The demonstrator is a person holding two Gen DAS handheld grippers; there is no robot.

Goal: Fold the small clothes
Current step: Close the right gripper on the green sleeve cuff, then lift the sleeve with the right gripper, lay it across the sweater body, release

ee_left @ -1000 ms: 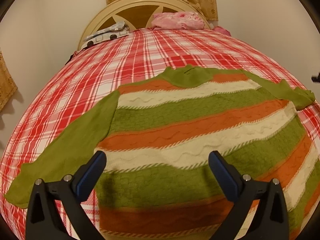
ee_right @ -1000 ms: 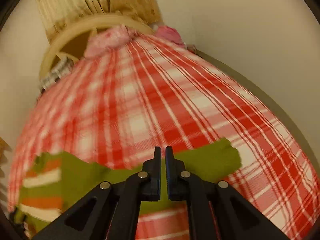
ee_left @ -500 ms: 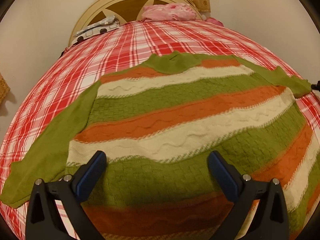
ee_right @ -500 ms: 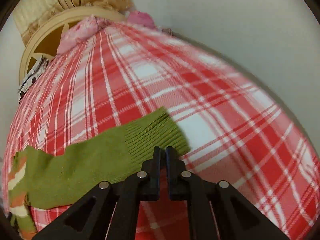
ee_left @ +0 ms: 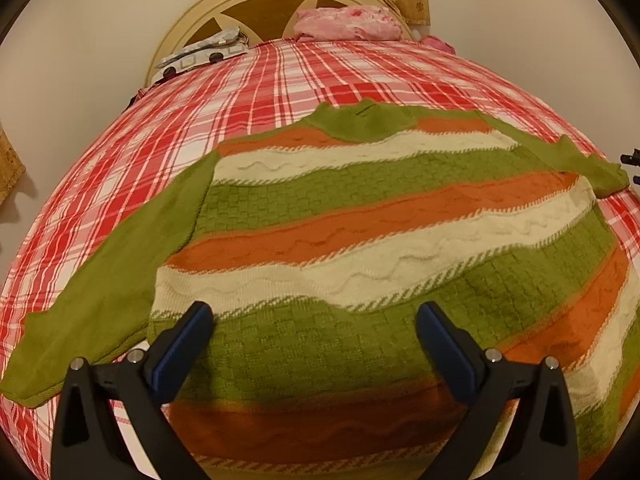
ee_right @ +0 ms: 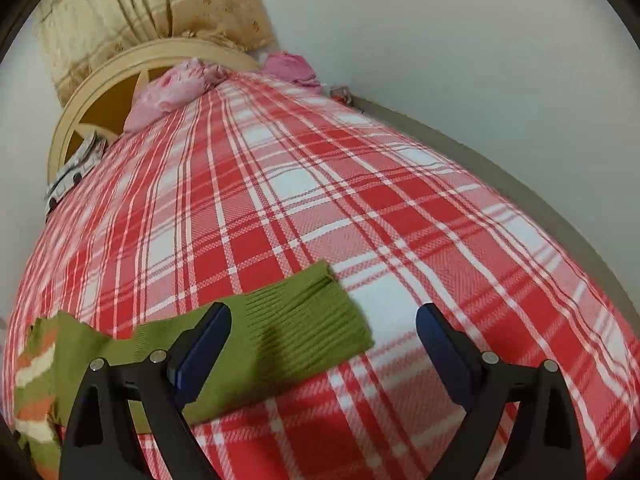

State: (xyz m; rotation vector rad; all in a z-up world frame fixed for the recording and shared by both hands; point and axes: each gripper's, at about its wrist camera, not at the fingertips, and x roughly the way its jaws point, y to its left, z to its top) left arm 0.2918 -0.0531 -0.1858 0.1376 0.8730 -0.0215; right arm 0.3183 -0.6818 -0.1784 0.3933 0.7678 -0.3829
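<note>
Sweater (ee_left: 360, 248) hem behind left fingers (ee_left: 180, 344)

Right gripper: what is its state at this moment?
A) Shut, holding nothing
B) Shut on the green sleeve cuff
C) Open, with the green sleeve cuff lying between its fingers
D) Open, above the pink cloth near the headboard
C: in the right wrist view the right gripper has its fingers spread wide apart, and the ribbed green sleeve cuff of the sweater lies on the plaid bedsheet between them, not pinched.
</note>
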